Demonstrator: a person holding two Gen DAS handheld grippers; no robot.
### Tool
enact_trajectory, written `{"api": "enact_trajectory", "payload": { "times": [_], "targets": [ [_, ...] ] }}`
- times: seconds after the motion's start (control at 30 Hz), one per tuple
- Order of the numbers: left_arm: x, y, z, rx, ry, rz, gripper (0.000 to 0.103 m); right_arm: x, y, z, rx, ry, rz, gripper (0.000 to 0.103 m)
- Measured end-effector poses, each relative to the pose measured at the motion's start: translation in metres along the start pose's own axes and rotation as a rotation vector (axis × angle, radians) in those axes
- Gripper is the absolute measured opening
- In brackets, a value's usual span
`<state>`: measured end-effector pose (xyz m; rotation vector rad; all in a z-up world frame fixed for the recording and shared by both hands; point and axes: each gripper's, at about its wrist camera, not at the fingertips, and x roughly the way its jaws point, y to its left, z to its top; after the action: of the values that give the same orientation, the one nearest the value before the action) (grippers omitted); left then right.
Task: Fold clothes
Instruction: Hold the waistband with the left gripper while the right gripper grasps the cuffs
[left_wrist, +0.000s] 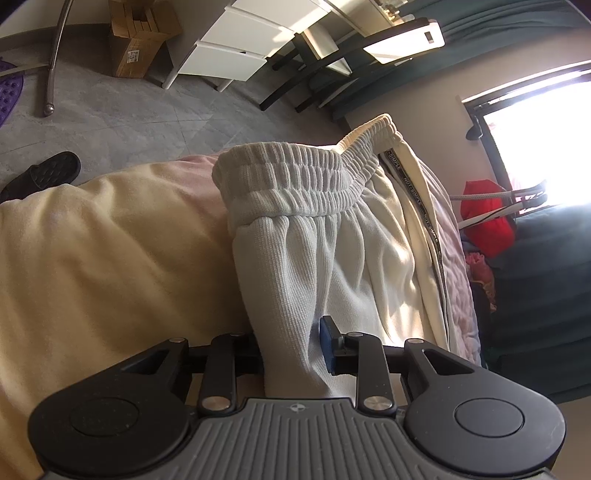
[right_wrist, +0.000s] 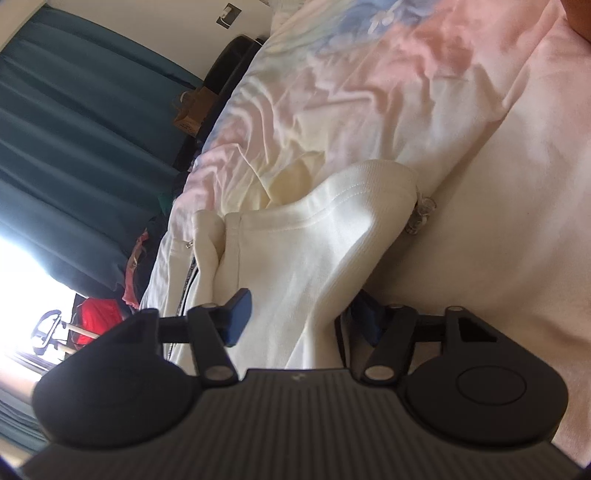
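Cream sweatpants (left_wrist: 332, 236) lie on the bed, with a ribbed elastic waistband (left_wrist: 291, 173) and a black lettered side stripe (left_wrist: 417, 206). My left gripper (left_wrist: 293, 345) is shut on a gathered fold of the pants just below the waistband. Its right blue pad (left_wrist: 330, 343) presses the cloth, and the other pad is hidden behind it. In the right wrist view a stitched hem of the same cream pants (right_wrist: 314, 236) drapes loosely between the spread pads of my right gripper (right_wrist: 301, 317). That gripper stands open, the cloth covering part of its right finger.
The bed carries a cream blanket (left_wrist: 110, 258) and a pastel pink cover (right_wrist: 369, 92). On the grey floor beyond are a black slipper (left_wrist: 48, 173), a cardboard box (left_wrist: 136, 44) and white drawers (left_wrist: 240, 48). A red bag (left_wrist: 487, 218) and teal curtains (right_wrist: 74, 129) flank the bright window.
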<state>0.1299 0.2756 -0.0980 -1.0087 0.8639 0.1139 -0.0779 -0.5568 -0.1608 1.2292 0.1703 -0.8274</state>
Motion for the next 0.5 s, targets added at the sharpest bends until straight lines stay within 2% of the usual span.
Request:
{"api": "enact_trajectory", "payload": {
  "times": [0.03, 0.07, 0.1, 0.17, 0.23, 0.37, 0.5],
  "targets": [
    [0.0, 0.0, 0.0, -0.001, -0.001, -0.004, 0.03, -0.001, -0.002, 0.001, 0.009, -0.002, -0.007, 0.024],
    [0.0, 0.0, 0.0, -0.001, -0.002, -0.01, 0.031, -0.001, -0.003, 0.002, 0.018, -0.005, -0.013, 0.015],
    [0.0, 0.0, 0.0, 0.001, -0.004, -0.016, 0.031, -0.003, -0.005, 0.003, 0.027, -0.01, -0.014, 0.01],
    [-0.001, -0.002, 0.0, 0.008, -0.011, -0.025, 0.027, -0.009, -0.005, 0.005, 0.04, -0.031, 0.0, 0.009],
    [-0.003, -0.004, 0.0, 0.017, -0.023, -0.03, 0.016, -0.017, -0.003, 0.006, 0.043, -0.058, 0.017, 0.008],
    [-0.009, -0.008, 0.0, 0.02, -0.057, -0.06, 0.012, -0.027, 0.009, 0.007, -0.012, -0.096, 0.032, 0.008],
    [-0.021, -0.014, -0.001, 0.029, -0.099, -0.124, 0.011, -0.027, 0.002, 0.01, 0.01, -0.079, 0.043, 0.009]
  ]
}}
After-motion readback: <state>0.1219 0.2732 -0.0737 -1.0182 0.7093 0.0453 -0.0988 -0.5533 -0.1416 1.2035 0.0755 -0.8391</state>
